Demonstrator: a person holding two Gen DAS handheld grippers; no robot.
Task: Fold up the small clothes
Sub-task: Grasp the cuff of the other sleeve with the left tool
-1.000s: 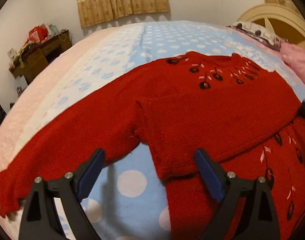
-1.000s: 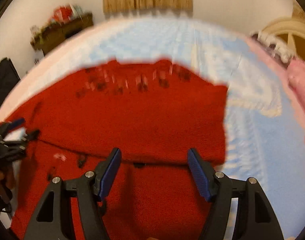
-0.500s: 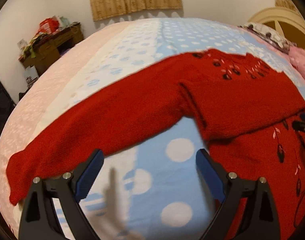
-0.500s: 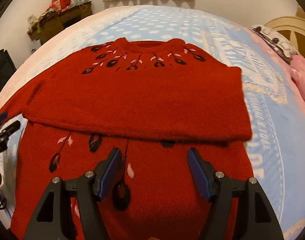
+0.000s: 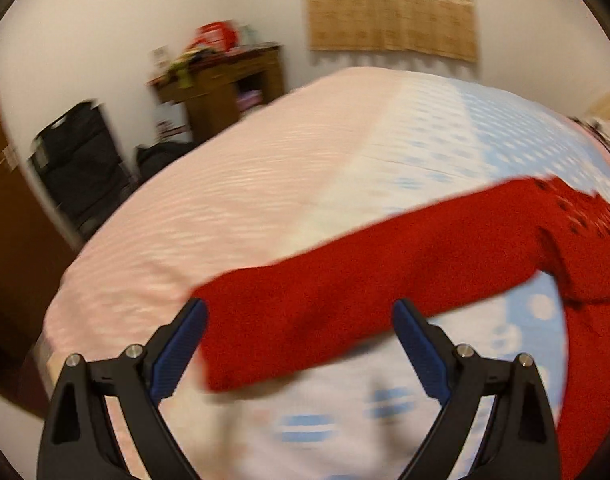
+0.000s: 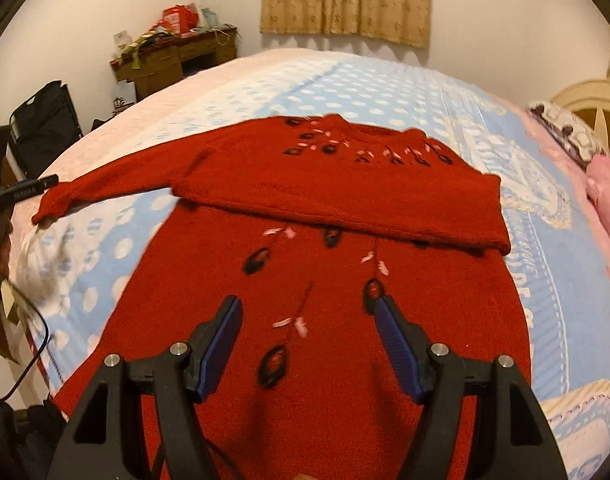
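A red knitted sweater (image 6: 345, 200) with dark leaf marks lies flat on the bed (image 6: 385, 92), neck toward the far side. A folded edge runs across its middle. Its one outstretched sleeve (image 5: 345, 280) reaches toward the left. My left gripper (image 5: 299, 306) hovers open over the sleeve's cuff end, pads apart on either side of it and gripping nothing. In the right wrist view its black fingers (image 6: 45, 179) show beside that cuff (image 6: 49, 204). My right gripper (image 6: 309, 304) is open above the sweater's lower body, holding nothing.
The blue polka-dot and pink bedspread spreads out around the sweater. A cluttered wooden desk (image 6: 173, 60) and a black bag (image 6: 45, 124) stand beyond the bed's left side. A cream headboard (image 6: 585, 104) and pink pillow (image 6: 609, 192) are at the right. A black cable (image 6: 37, 344) hangs at the lower left.
My left gripper has swept left along the sleeve from the sweater's body to its cuff. My right gripper has drawn back over the lower body, still open. The sweater has not moved.
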